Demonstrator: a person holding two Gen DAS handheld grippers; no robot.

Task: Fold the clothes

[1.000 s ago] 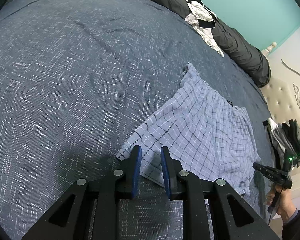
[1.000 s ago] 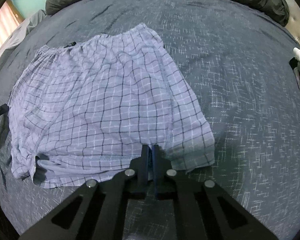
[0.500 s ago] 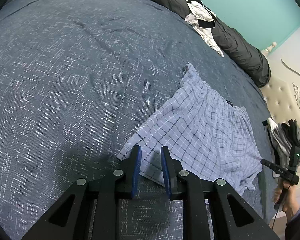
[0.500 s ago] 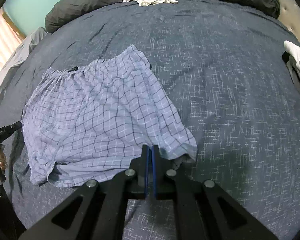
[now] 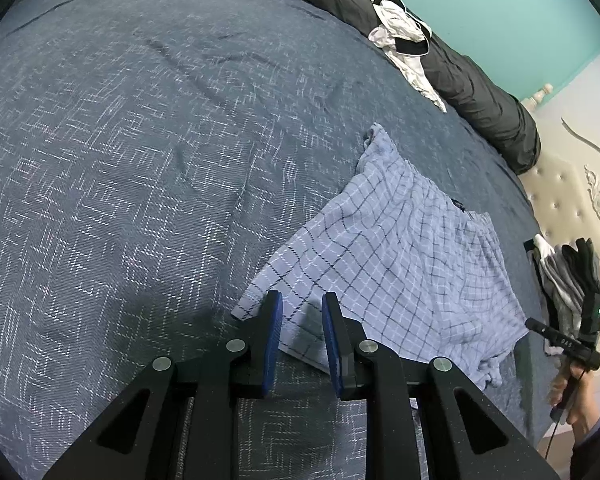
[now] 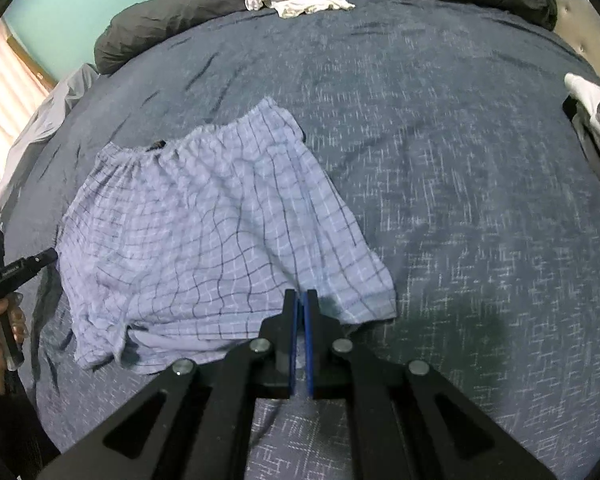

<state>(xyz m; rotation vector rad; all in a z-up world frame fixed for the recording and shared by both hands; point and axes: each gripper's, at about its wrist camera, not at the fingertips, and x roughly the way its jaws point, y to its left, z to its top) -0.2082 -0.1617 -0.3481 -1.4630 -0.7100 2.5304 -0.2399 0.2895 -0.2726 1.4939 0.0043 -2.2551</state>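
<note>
Pale blue checked shorts (image 5: 400, 264) lie spread on the dark blue bedspread (image 5: 140, 160). My left gripper (image 5: 301, 298) hovers over one hem corner, open, with the fabric lying flat below the gap. My right gripper (image 6: 302, 294) is shut on the shorts (image 6: 204, 232) at the hem between the legs. The cloth creases toward its tips and lifts slightly there. From the left wrist view the right gripper (image 5: 534, 325) shows at the shorts' far edge, held by a hand (image 5: 572, 392). The left gripper (image 6: 40, 260) appears at the left edge of the right wrist view.
White and black clothes (image 5: 400, 32) lie on a rolled dark duvet (image 5: 480, 92) along the far side. A stack of grey, white and black clothes (image 5: 568, 280) sits by the tufted headboard (image 5: 560, 200). Wide bedspread lies left of the shorts.
My right gripper has risen while staying shut at the hem, so the shorts look smaller and drawn up toward it. The left gripper has not moved.
</note>
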